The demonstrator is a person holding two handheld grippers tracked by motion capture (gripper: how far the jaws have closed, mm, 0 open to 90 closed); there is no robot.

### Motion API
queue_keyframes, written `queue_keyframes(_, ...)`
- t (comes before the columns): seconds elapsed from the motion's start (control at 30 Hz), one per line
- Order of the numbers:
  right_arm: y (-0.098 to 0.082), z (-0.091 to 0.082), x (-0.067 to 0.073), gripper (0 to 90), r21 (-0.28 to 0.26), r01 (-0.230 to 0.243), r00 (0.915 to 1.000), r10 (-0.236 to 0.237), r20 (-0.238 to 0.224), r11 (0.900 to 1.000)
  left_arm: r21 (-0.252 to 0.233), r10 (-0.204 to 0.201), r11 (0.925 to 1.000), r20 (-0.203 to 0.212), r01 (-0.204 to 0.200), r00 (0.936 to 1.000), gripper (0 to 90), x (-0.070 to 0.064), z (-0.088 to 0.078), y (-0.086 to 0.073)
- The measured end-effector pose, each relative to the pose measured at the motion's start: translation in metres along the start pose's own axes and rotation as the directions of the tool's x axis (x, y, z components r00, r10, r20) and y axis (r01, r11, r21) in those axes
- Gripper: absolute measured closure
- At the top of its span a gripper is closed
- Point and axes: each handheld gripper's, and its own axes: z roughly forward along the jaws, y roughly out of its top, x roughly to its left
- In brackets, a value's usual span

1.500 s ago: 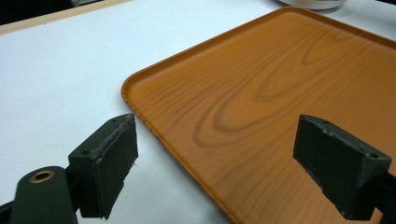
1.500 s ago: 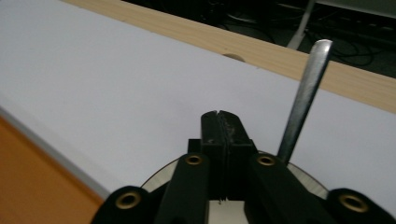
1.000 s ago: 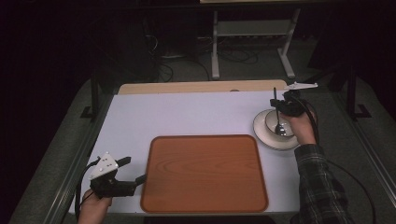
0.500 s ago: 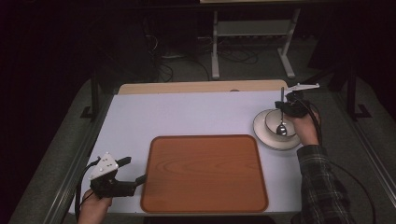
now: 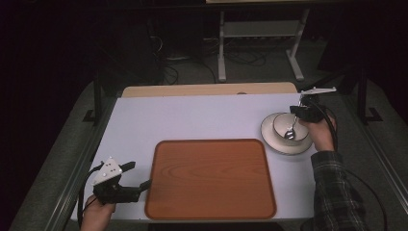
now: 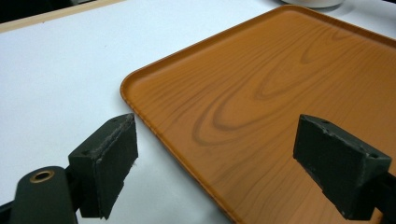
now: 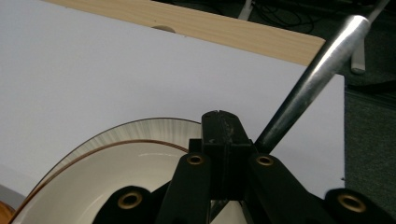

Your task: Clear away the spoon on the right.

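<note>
Barely shifted since the earlier frames: right gripper (image 5: 297, 112) hovering over the cup (image 5: 290, 127) at the table's right edge, the spoon (image 5: 291, 133) a touch lower, its bowl now down inside the cup. Jaws clenched on the spoon's metal handle (image 7: 312, 76), which slants up and away past the closed pads in the right gripper view. Cup sitting on its saucer (image 5: 269, 139), just off the right edge of the wooden tray (image 5: 210, 180). Probably stirring, or setting the spoon down into the cup; no release yet.

Left gripper (image 5: 137, 178) unmoved near the table's front left corner, jaws spread wide and grasping nothing, one pad over the white tabletop (image 6: 56, 84), the other over the tray's near corner (image 6: 261, 107).

Hard to make out: the spoon's bowl, hidden below the gripper body in the right gripper view and tiny from above; whether the cup holds any liquid; whether the spoon touches the cup's bottom. Saucer cut off at the lower left of the right gripper view.
</note>
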Motion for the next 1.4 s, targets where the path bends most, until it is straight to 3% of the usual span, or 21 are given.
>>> queue_keyframes(0.63, -0.009, -0.015, -0.012, 89.7, 0.034, -0.034, 0.9971, 0.032, 0.069, 0.999, -0.002, 0.002, 1.0000, 0.006, -0.002, 1.0000, 13.4, 0.000, 0.002, 0.001)
queue_keyframes(1.23, -0.026, -0.038, -0.014, 89.6, 0.051, -0.044, 0.9959, 0.040, 0.081, 0.998, -0.006, 0.009, 0.9999, 0.014, -0.009, 0.9999, 13.4, -0.001, 0.001, 0.002)
queue_keyframes(1.4, -0.024, -0.051, -0.011, 80.6, -0.005, -0.040, 0.9978, 0.040, 0.054, 0.999, -0.006, 0.012, 0.9999, 0.015, -0.012, 0.9998, 13.4, -0.001, 0.001, 0.003)
